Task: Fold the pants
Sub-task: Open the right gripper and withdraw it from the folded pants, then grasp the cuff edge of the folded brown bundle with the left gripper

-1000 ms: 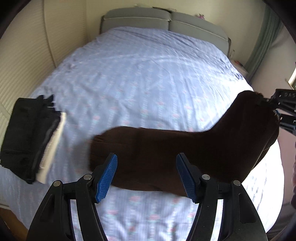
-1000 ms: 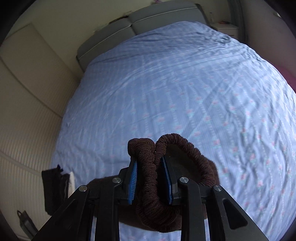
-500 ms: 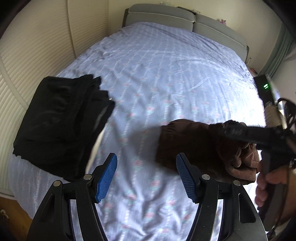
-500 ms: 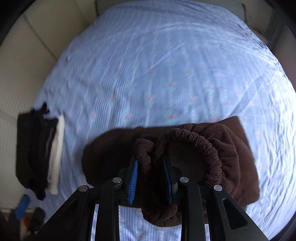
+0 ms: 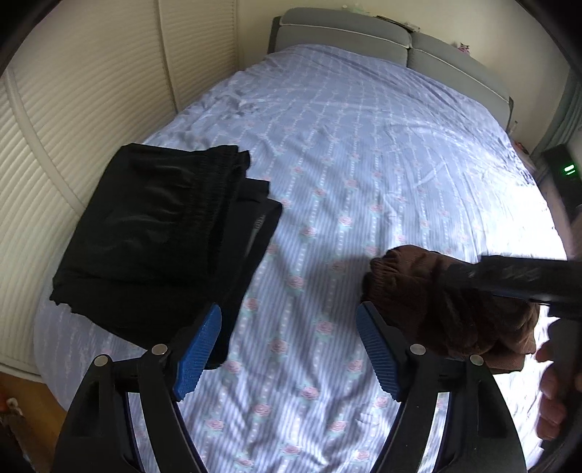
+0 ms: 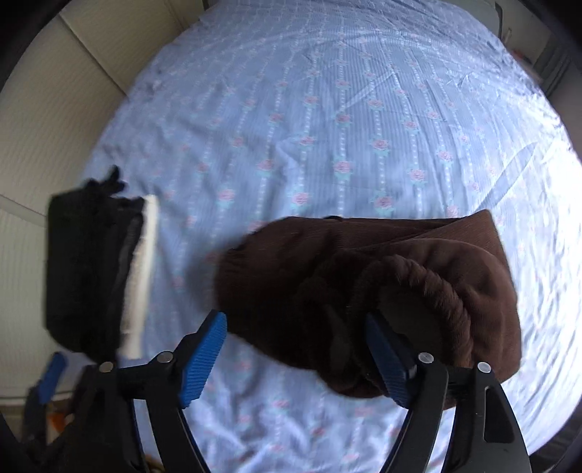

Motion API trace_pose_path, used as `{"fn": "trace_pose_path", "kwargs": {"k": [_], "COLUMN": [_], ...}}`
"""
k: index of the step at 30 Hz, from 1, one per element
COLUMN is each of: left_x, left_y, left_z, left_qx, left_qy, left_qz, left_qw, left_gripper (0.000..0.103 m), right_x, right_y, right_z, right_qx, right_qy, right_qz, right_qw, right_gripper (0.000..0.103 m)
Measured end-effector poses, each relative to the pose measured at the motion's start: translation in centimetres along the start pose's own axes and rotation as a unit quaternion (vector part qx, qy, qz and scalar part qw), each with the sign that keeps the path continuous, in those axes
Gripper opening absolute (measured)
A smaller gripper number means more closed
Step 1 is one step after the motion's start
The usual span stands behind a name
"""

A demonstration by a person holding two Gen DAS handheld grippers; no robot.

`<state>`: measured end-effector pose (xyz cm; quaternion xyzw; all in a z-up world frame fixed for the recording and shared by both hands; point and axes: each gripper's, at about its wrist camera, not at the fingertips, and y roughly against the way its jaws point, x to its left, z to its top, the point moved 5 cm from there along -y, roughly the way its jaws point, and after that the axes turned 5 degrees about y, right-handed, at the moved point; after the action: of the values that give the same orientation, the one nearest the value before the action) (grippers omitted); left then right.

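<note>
The brown corduroy pants (image 6: 382,276) lie folded in a thick bundle on the blue flowered bed sheet (image 6: 327,109), elastic waistband on top near me. My right gripper (image 6: 296,358) is open just above the bundle's near edge, with its right finger beside the waistband. In the left wrist view the brown pants (image 5: 436,305) lie at the right under the right gripper's black body (image 5: 527,278). My left gripper (image 5: 287,353) is open and empty over bare sheet (image 5: 363,145), left of the bundle.
A folded stack of black clothes (image 5: 156,240) lies at the bed's left edge, with a white garment (image 6: 142,269) under it. Cream slatted wardrobe doors (image 5: 72,91) line the left side. A grey headboard (image 5: 363,32) stands at the far end.
My right gripper has opened and let go of the waistband; the pants now rest on the bed. My left gripper has swung left, toward the black stack.
</note>
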<state>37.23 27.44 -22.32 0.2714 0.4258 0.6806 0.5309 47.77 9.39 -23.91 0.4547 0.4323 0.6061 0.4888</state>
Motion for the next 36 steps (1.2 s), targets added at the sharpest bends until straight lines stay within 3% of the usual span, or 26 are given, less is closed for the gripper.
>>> {"fn": "trace_pose_path", "kwargs": {"k": [2,4,9,13,16,20,23,25,28,30,33,36], "left_x": [0.5,0.8,-0.8,-4.8,-8.7,-14.5,-18.0,-19.6,-20.5,-20.2,-19.8,-19.5], "left_y": [0.2,0.8,3.2,4.9,5.2,4.2,2.2,0.6,-1.9,-4.0,-5.5,-4.8], "left_z": [0.1,0.2,0.4,0.3,0.0,-1.0,-1.8,-1.9,-1.5,-1.2,-1.6,-2.0], "left_qx": [0.002,0.001,-0.01,-0.024,-0.025,-0.006,0.021,0.045,0.086,0.114,0.134,0.144], "left_qy": [0.007,0.014,-0.01,-0.056,-0.086,-0.132,-0.14,-0.122,-0.058,-0.005,0.024,0.057], "left_qz": [0.005,0.006,-0.016,-0.051,-0.08,-0.119,-0.144,-0.164,-0.194,-0.194,-0.184,-0.22], "left_qw": [1.0,0.9999,0.9998,0.9968,0.9928,0.984,0.9794,0.9778,0.9755,0.9744,0.9734,0.9631], "left_gripper": [0.076,0.076,0.076,0.077,0.079,0.079,0.079,0.079,0.079,0.079,0.077,0.077], "right_x": [1.0,1.7,0.5,-4.4,-9.2,-16.5,-20.6,-22.7,-24.5,-25.3,-25.8,-26.1], "right_y": [0.6,2.3,8.3,12.0,13.2,12.0,10.2,8.9,6.9,6.1,4.9,3.7], "right_z": [0.1,0.4,0.1,-1.5,-3.0,-5.6,-7.4,-8.4,-9.6,-9.7,-9.7,-9.4], "right_qx": [0.013,0.004,-0.078,-0.121,-0.131,-0.104,-0.087,-0.074,-0.053,-0.046,-0.041,-0.038], "right_qy": [-0.023,-0.037,0.004,0.028,0.009,-0.048,-0.096,-0.117,-0.135,-0.14,-0.145,-0.136], "right_qz": [0.069,0.105,0.062,0.017,-0.006,-0.024,-0.02,-0.021,-0.016,-0.019,-0.015,-0.016], "right_qw": [0.997,0.994,0.995,0.992,0.991,0.993,0.991,0.99,0.989,0.989,0.988,0.99], "right_gripper": [0.079,0.079,0.079,0.079,0.079,0.079,0.079,0.079,0.079,0.079,0.079,0.079]}}
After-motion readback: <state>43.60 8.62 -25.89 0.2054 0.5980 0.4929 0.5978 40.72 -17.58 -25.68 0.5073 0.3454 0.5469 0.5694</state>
